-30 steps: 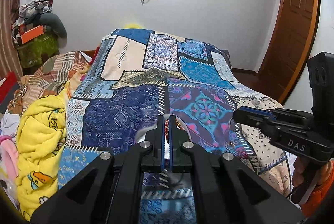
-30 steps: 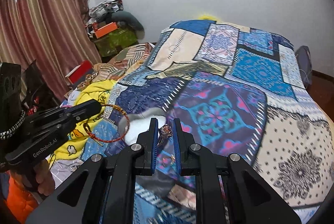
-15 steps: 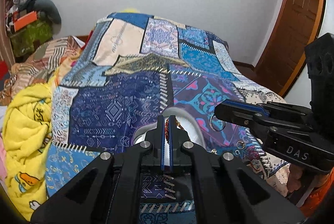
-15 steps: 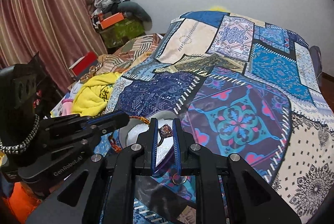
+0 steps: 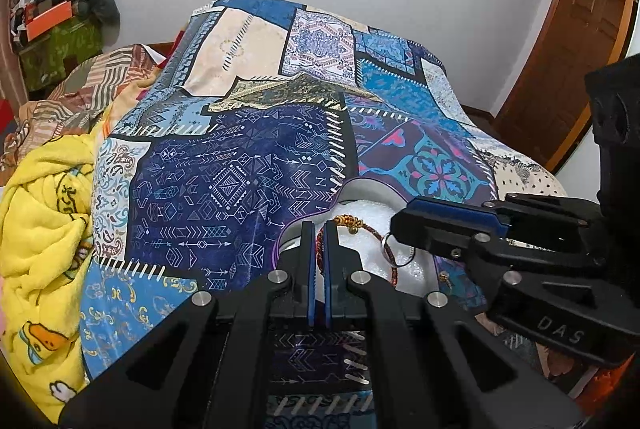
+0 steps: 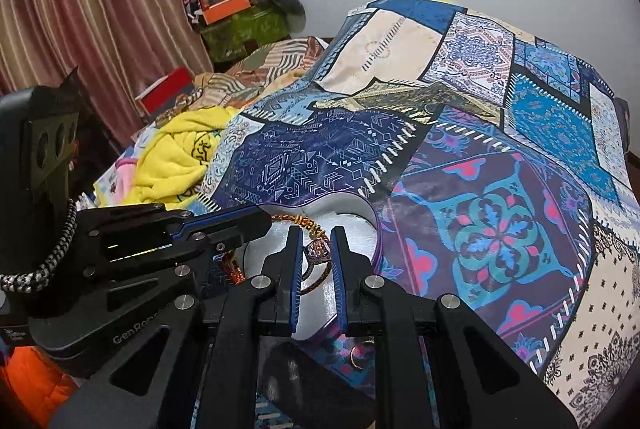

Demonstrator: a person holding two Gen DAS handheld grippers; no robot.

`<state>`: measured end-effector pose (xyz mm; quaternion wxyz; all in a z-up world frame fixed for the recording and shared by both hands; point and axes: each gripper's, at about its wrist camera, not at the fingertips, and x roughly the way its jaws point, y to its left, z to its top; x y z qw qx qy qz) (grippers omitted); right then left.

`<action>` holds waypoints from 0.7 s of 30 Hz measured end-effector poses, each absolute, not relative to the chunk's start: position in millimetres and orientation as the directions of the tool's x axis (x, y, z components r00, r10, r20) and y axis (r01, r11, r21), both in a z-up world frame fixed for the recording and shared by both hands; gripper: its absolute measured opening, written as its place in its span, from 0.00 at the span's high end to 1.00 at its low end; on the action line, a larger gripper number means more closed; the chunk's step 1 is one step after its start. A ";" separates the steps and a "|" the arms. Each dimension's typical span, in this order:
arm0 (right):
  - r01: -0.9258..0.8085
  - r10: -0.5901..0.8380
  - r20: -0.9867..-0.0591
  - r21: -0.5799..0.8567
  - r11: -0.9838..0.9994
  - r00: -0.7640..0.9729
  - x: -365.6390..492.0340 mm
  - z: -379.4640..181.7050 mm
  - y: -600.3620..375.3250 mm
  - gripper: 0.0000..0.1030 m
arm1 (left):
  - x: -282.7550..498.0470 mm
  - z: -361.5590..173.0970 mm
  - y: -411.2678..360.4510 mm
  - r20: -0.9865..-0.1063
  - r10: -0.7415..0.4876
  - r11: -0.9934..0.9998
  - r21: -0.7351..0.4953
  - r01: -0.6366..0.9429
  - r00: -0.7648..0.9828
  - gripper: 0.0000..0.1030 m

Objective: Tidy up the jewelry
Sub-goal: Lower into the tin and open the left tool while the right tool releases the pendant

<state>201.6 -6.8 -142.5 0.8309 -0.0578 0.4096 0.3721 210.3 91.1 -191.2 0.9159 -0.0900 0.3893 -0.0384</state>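
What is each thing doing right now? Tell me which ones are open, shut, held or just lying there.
left gripper: shut on the bracelet
bracelet: red-and-gold cord, held over the box
right gripper: shut on the ring
ring: pinched between the pads, above the box
box: heart-shaped, open, white inside
small gold ring: lying loose on the bedspread

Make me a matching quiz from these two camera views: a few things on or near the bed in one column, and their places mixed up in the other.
Things:
1. braided bracelet
2. ring
3. yellow blanket
4. white box

Places:
A. crumpled at the bedspread's edge
B. pinched in the left gripper
C. on the bedspread, beneath both grippers
D. held in the right gripper

Pairs: 1-B, 2-D, 3-A, 4-C
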 end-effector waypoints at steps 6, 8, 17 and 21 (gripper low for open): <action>-0.679 0.561 -0.735 0.189 0.710 0.381 201.0 -146.7 -0.2 0.88 | 208.5 -187.9 91.1 -0.698 -0.130 0.984 -0.179 0.004 0.704 0.98; -0.681 0.556 -0.738 0.181 0.709 0.383 200.1 -147.1 1.5 0.87 | 206.4 -185.4 91.8 -0.698 -0.126 0.985 -0.175 0.003 0.705 0.96; -0.689 0.534 -0.746 0.142 0.711 0.398 196.8 -147.4 6.9 0.87 | 189.8 -171.6 103.5 -0.681 -0.063 0.988 -0.145 -0.050 0.730 0.67; -0.683 0.519 -0.753 0.129 0.719 0.405 196.4 -147.0 6.9 0.80 | 185.2 -170.1 107.1 -0.686 -0.040 0.990 -0.126 -0.065 0.726 0.63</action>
